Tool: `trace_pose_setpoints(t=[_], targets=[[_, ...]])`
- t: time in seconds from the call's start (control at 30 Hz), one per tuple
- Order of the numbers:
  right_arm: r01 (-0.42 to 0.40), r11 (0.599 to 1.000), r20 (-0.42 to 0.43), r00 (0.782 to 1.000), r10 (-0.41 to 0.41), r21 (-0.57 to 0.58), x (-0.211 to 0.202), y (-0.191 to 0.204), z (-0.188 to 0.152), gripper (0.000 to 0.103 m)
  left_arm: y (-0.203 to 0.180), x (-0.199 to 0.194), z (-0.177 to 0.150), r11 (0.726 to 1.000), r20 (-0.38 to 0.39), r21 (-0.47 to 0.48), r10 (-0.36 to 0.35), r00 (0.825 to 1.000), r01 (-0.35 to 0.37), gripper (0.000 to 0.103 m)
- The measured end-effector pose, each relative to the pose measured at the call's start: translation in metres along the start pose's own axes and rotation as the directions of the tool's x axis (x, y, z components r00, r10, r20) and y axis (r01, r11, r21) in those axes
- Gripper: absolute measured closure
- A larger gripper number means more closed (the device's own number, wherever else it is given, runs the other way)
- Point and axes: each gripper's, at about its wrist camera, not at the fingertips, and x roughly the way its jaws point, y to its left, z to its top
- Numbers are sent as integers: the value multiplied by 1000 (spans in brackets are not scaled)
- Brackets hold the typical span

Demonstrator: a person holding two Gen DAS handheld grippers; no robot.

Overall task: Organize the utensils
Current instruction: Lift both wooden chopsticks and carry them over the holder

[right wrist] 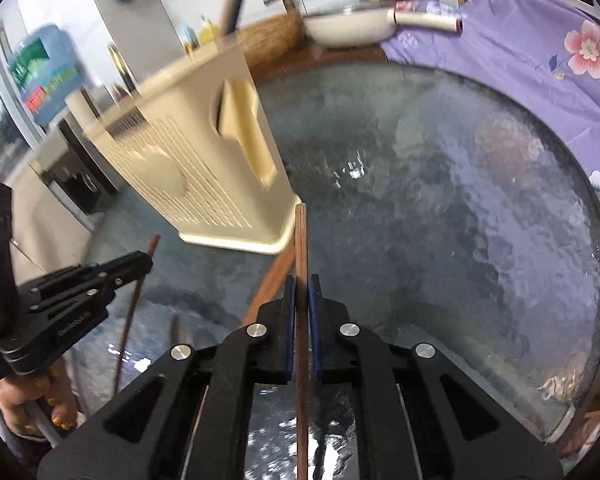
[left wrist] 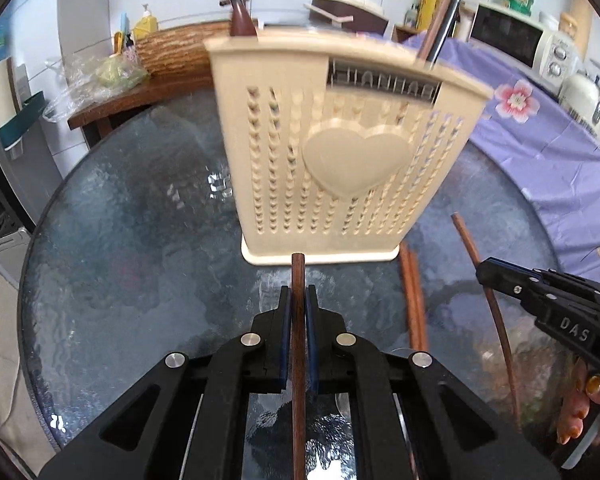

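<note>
A cream plastic utensil holder (left wrist: 332,152) with a heart on its front stands on the round glass table (left wrist: 132,248); it also shows in the right wrist view (right wrist: 204,168). A knife handle (left wrist: 242,20) and dark utensils (left wrist: 440,28) stick out of its top. My left gripper (left wrist: 299,292) is shut on a brown wooden chopstick (left wrist: 298,344) pointing at the holder's base. My right gripper (right wrist: 302,280) is shut on another brown chopstick (right wrist: 301,300). Each gripper shows in the other's view, the right (left wrist: 484,270) and the left (right wrist: 146,258). Two chopsticks (left wrist: 414,296) lie on the glass.
A purple flowered cloth (left wrist: 540,128) covers the surface at the right, with a microwave (left wrist: 516,36) behind. A wooden side table (left wrist: 140,96) holds a woven basket (left wrist: 176,50) and plastic bags. A white pan (right wrist: 352,28) sits at the back.
</note>
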Motion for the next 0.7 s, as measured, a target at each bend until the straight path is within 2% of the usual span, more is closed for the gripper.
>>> trace_pose_setpoints(t=[0.13, 0.37, 0.53, 0.7], targets=[[-68, 998, 70, 995, 68, -6, -28, 5, 4, 96, -3, -24, 4, 1000, 54, -12, -26, 998, 27, 96], [-142, 989, 185, 971, 149, -50, -73, 17, 9, 96, -3, -68, 11, 998, 153, -26, -59, 986, 63, 96], [-150, 985, 242, 956, 167, -87, -98, 30, 11, 96, 3, -95, 16, 992, 218, -67, -95, 971, 112, 96], [-153, 982, 271, 946, 177, -109, -112, 38, 12, 96, 3, -110, 19, 989, 254, -70, -106, 961, 127, 96]])
